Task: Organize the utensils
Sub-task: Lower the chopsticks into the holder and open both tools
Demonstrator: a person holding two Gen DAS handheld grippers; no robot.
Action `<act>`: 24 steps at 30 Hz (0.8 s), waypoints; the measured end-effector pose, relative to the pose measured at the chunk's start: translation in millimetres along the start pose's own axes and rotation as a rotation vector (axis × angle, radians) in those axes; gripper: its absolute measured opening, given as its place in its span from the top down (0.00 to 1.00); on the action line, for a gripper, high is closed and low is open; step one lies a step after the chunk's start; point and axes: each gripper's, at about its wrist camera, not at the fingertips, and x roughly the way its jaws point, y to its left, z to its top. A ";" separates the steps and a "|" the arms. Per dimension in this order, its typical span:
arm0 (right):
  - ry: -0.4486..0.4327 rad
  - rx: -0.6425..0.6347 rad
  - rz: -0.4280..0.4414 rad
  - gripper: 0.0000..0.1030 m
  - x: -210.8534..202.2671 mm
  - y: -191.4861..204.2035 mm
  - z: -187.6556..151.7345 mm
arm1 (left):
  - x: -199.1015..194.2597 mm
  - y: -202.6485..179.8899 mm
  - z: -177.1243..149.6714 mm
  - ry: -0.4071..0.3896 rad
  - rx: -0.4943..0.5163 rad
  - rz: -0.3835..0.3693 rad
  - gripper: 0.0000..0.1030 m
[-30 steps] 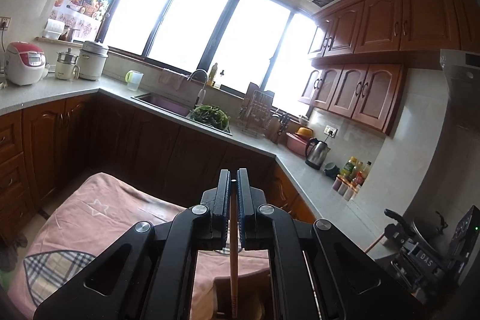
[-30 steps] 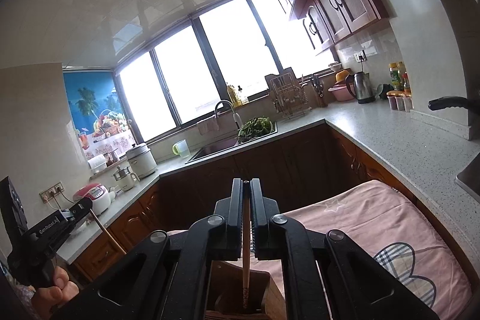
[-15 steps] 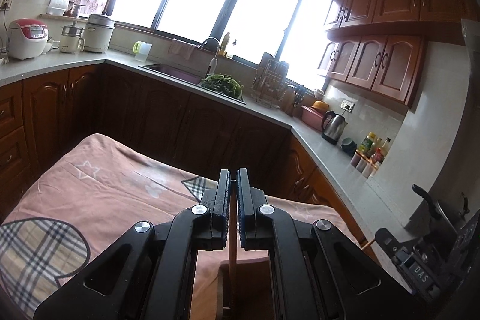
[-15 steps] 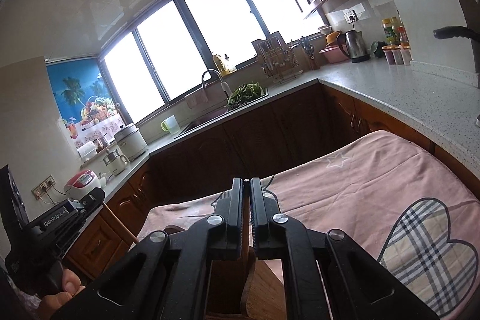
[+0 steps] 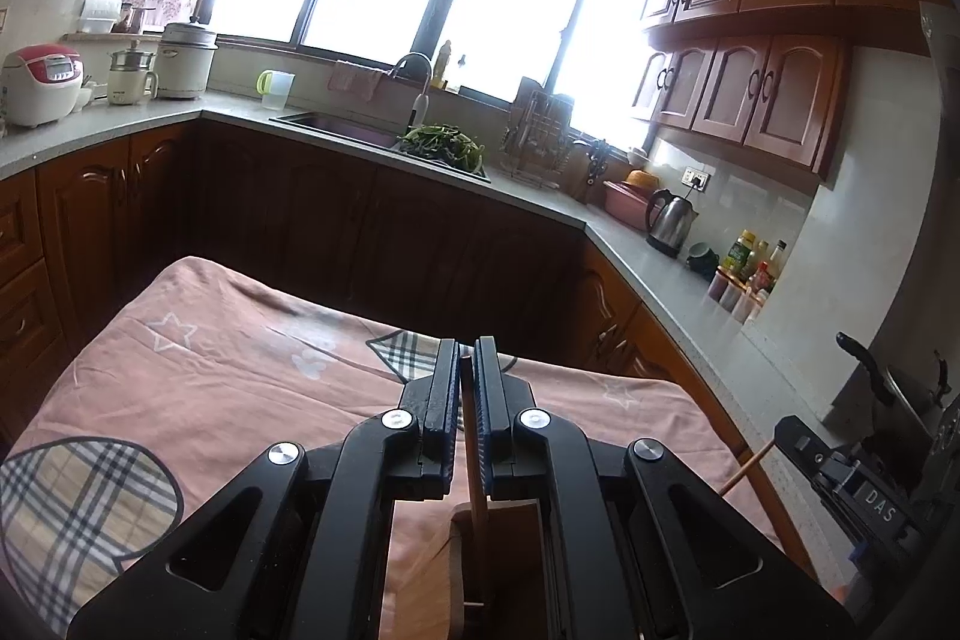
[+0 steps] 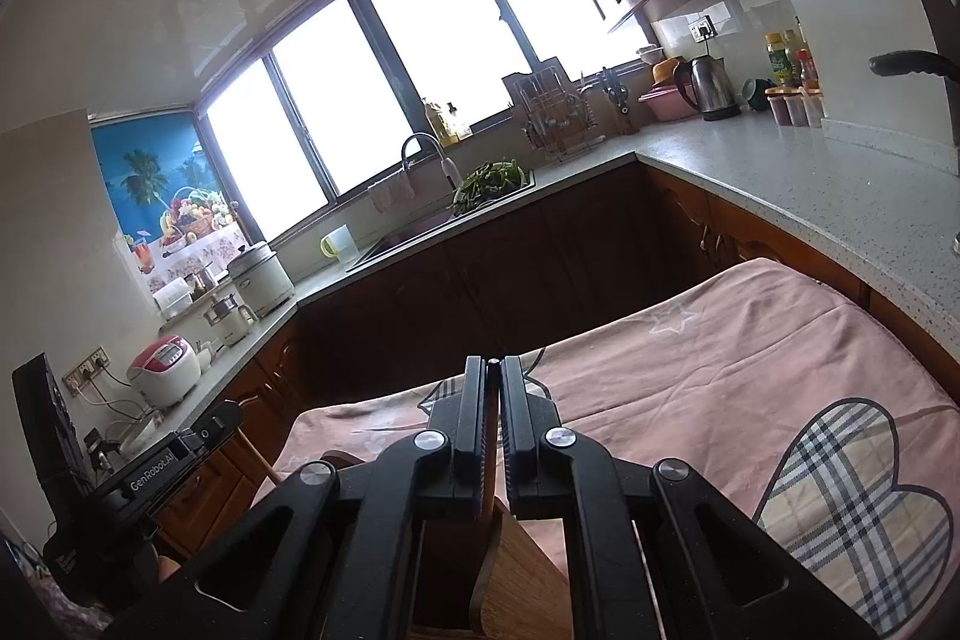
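Left claw clamped on a thin wooden chopstick, right claw clamped on another chopstick, both sticks angled down into a wooden holder on the pink-clothed table. Probably light, stiff, smooth; best pinched near the upper end. Seen only from right wrist: holder's slanted wall; only from left: its open slot

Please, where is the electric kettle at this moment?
The electric kettle stands on the right counter, beside the pink basin and under the wall socket. In the right wrist view it shows at the upper right.
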 end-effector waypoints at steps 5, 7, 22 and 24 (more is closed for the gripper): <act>0.018 0.006 0.000 0.88 -0.1 -1.5 1.6 | 1.1 4.9 -0.2 0.029 -0.013 0.000 0.84; 0.020 0.020 -0.003 0.81 -2.8 -4.6 1.0 | -4.2 8.2 0.4 0.023 -0.026 0.000 0.49; -0.012 0.093 0.042 0.09 -76.8 -18.1 -14.4 | -87.8 28.7 -20.7 0.036 -0.001 0.021 0.07; -0.007 0.092 0.045 0.09 -88.6 -16.1 -18.2 | -98.8 31.3 -27.6 0.050 0.004 0.020 0.07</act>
